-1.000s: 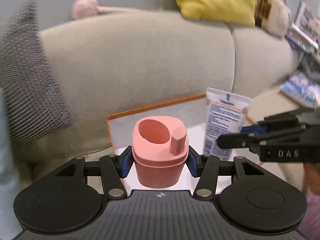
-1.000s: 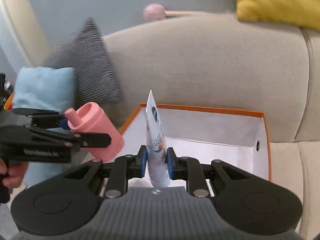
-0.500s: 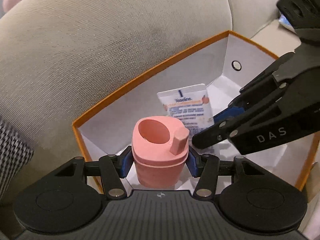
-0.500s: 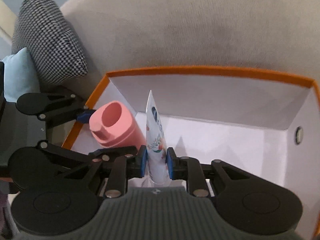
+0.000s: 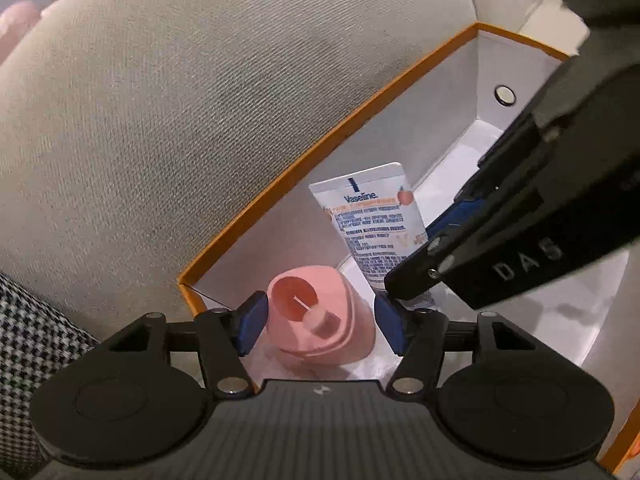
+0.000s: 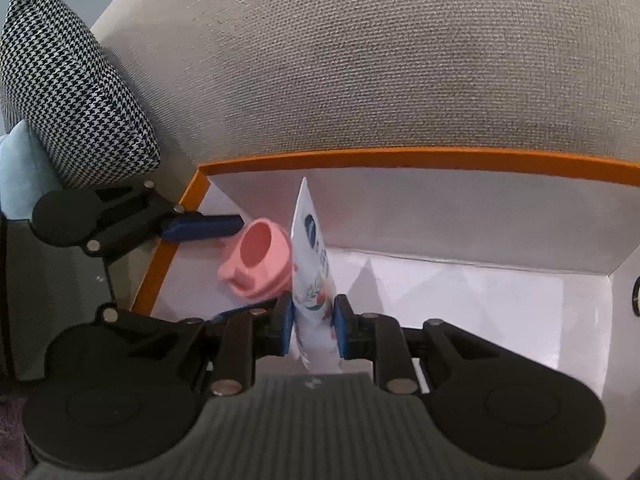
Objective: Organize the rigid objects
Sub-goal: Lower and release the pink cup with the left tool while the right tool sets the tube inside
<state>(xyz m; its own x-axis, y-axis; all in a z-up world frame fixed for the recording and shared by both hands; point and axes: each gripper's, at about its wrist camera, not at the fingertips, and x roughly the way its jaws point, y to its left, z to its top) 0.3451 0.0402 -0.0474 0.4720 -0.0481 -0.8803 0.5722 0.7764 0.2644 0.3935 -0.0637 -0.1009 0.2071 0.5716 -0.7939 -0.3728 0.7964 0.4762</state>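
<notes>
Inside the orange-rimmed box (image 6: 400, 158) on the sofa (image 6: 360, 60), we have just brought both claws down from above the rim: half a second ago the pink cup (image 5: 316, 316) sat gripped between the left pads, and now it stands on the white box floor in the near left corner, tipped a little, with a gap showing on either side. Our left claw (image 5: 318, 320) is thus spread wide and holds nothing. Our right claw (image 6: 311, 326) looks slightly parted around the tube (image 6: 314, 264), which stands upright just beside the cup; we cannot tell whether it is gripped or freed. We judge both items delivered, with only withdrawal left. The tube reads "Vaseline"; the right claw's arm carries the letters "DAS".
</notes>
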